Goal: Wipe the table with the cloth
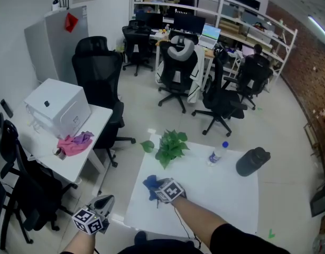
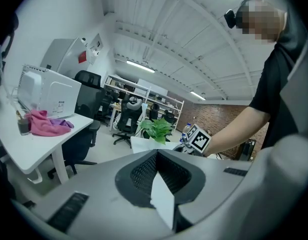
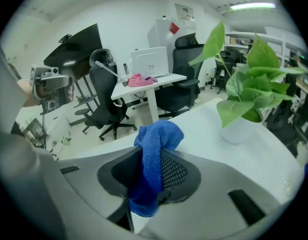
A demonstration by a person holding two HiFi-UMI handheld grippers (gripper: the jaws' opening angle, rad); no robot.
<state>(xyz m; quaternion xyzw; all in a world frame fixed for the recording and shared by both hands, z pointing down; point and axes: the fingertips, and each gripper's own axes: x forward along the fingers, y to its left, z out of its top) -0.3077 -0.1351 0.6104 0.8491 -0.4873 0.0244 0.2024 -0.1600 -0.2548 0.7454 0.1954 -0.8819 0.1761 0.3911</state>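
Right gripper [image 3: 152,155]: jaws clenched on the blue terry cloth [image 3: 158,136]. The cloth is pinched between the two dark meshed pads. One bunch stands out past the jaw tips and a fold hangs back toward the camera.

Head view: cloth and right gripper sit over the near-left part of the white rectangular table [image 1: 225,197]. The cloth appears to be at the surface, but I cannot tell whether it touches. The person's bare forearm [image 1: 196,216] reaches in from the near edge.

Left gripper [image 1: 103,201]: off the table, low at the near-left corner, over the floor. Its jaw tips meet with nothing between them, so it is clenched and empty.

On the table:
- Green leafy plant in a white pot [image 1: 170,146], at the far-left corner, just beyond the cloth.
- Clear plastic water bottle with a blue cap [image 1: 217,154], upright at the far edge, right of the plant.
- Dark, rounded flask [image 1: 252,161], lying on its side near the far-right corner, apart from the bottle.

Off to the left is a second white desk [image 1: 96,126]. It carries a white boxy machine [image 1: 59,109] and a crumpled pink rag [image 1: 73,143] near its front edge. A black office chair [image 1: 99,73] stands just beside it.
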